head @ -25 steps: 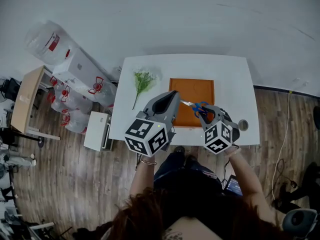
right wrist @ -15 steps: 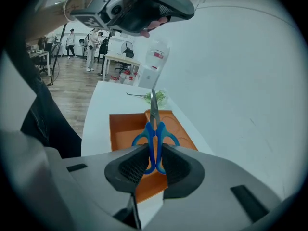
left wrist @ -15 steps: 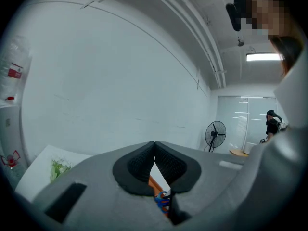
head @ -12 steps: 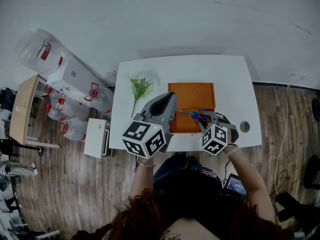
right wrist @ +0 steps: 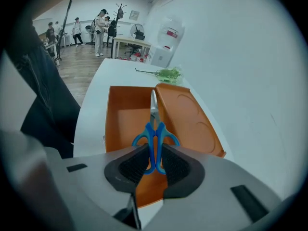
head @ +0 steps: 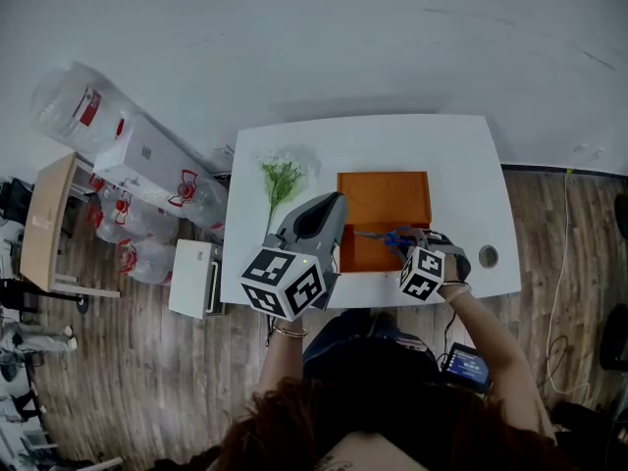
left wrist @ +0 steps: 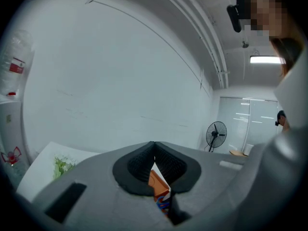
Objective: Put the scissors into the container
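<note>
Right tool (right wrist: 155, 158) grips blue-handled scissors (right wrist: 155, 131), blades forward over the orange rectangular container (right wrist: 122, 114) at frame centre; left tool (left wrist: 154, 150) is closed, empty.

On the table (head: 461, 160), mid-width and toward the near edge: the container (head: 385, 196). Left of it, apart: a plant sprig (head: 281, 177). Above its near part: the scissors (head: 391, 235), handles between the jaws of the right gripper (head: 404, 237). At its left edge: the left gripper (head: 337, 204). On the floor left of the table: boxes (head: 157, 165).
</note>
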`<state>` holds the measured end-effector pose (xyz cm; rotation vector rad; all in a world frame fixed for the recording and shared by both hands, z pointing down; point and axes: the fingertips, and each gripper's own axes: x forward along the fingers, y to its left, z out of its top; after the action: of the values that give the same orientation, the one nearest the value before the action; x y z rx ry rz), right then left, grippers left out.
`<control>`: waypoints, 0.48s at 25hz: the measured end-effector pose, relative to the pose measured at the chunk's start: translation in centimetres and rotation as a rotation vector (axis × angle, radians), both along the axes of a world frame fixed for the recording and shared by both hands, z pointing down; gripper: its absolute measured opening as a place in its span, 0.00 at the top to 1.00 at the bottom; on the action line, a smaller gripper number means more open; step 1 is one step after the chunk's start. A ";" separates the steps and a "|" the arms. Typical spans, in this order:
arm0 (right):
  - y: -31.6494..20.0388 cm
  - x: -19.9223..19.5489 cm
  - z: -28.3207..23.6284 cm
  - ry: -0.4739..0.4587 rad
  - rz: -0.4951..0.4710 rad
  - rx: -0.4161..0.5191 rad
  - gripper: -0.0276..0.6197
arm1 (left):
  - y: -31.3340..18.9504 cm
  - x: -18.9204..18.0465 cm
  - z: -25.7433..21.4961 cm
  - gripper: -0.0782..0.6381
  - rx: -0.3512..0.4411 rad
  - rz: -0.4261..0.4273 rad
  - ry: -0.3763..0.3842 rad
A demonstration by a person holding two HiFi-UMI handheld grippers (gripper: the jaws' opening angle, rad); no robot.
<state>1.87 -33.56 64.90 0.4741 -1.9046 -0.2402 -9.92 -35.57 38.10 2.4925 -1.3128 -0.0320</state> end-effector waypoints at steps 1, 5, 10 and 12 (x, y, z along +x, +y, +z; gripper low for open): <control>0.0 -0.1 0.5 0.011 -0.006 -0.008 0.84 | 0.0 -0.2 0.0 0.87 -0.001 0.000 0.000; -0.2 -0.3 2.0 0.050 -0.022 -0.038 0.84 | -0.2 -0.6 0.2 0.87 -0.003 0.006 -0.002; -0.4 -1.0 3.1 0.068 -0.041 -0.102 0.84 | -0.6 -0.8 0.7 0.87 -0.021 0.015 0.004; -0.5 -1.1 3.6 0.085 -0.044 -0.125 0.84 | -0.7 -0.9 1.0 0.87 -0.032 0.021 0.010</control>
<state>0.79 -34.03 68.55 0.3332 -1.8362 -0.1658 -10.79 -36.31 39.12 2.4756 -1.2731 -0.0191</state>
